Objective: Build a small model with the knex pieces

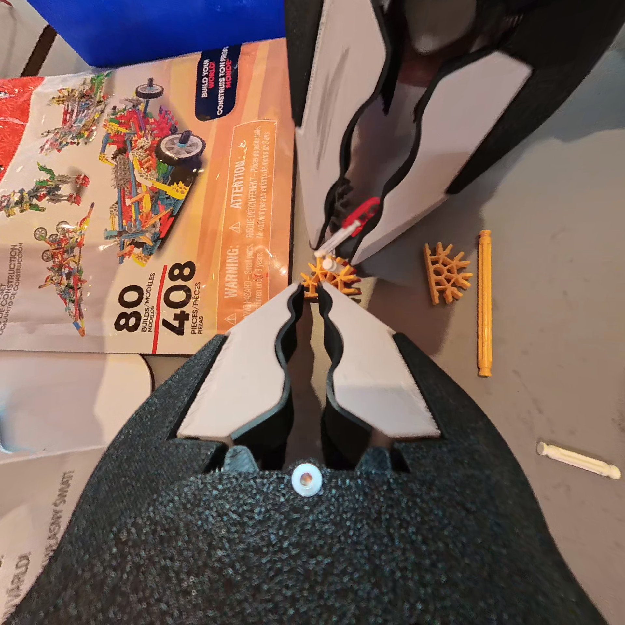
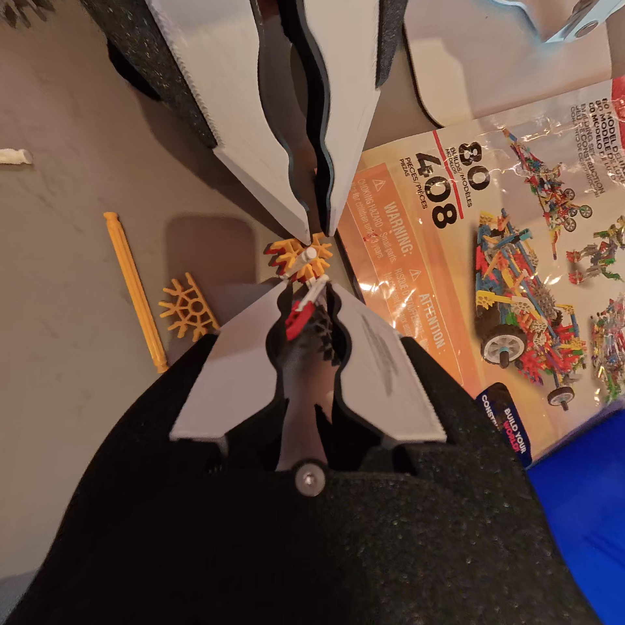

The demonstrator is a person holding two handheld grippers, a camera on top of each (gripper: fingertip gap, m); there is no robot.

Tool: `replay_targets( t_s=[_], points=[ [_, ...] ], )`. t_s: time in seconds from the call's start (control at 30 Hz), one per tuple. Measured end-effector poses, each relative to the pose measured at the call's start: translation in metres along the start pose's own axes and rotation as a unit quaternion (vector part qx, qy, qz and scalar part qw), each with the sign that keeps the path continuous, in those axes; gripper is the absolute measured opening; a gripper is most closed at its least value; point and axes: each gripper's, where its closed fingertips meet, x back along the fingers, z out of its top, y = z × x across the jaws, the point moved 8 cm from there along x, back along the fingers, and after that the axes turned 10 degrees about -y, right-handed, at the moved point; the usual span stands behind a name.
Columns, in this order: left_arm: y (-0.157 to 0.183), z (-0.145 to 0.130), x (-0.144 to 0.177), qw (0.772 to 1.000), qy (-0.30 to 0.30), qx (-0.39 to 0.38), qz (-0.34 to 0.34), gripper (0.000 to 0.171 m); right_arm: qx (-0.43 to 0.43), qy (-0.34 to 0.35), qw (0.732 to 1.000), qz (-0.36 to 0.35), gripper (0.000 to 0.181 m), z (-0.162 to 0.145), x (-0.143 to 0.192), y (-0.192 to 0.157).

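Note:
My left gripper (image 1: 309,288) is shut on the edge of a yellow snowflake connector (image 1: 326,277) that is stacked with a red one, a short white rod end through its centre. It holds this just above the grey table. My right gripper (image 2: 306,286) comes in from the opposite side, tip to tip with the left one (image 2: 318,235). It is shut on a white rod (image 2: 316,289) that carries a red connector (image 2: 299,314) and a dark grey connector (image 2: 323,334) between its fingers. The rod's free end touches the yellow connector (image 2: 306,258). The right gripper also shows in the left wrist view (image 1: 334,253).
A loose yellow half-snowflake connector (image 1: 444,272), a long yellow rod (image 1: 484,302) and a white rod (image 1: 578,460) lie on the table beside the grippers. A printed plastic parts bag (image 1: 135,203) lies on the other side, with a blue box (image 1: 162,27) behind it. The grippers are tip to tip, or close to it.

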Motion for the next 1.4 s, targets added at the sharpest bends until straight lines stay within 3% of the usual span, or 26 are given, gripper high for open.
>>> replay_targets(
  t_s=[0.63, 1.17, 1.4],
  points=[
    [0.003, 0.003, 0.003, 1.000, 0.005, -0.006, -0.015, 0.019, -0.024, 0.012, 1.000, 0.016, 0.015, -0.015, 0.021, -0.013],
    [0.004, 0.005, 0.005, 1.000, 0.011, -0.003, -0.029, 0.024, -0.007, -0.016, 0.998, 0.052, 0.012, -0.019, 0.016, -0.029],
    [0.004, 0.002, 0.004, 0.999, -0.017, -0.008, -0.025, 0.025, -0.006, -0.019, 0.999, 0.028, 0.018, -0.016, 0.012, -0.025]
  ],
)
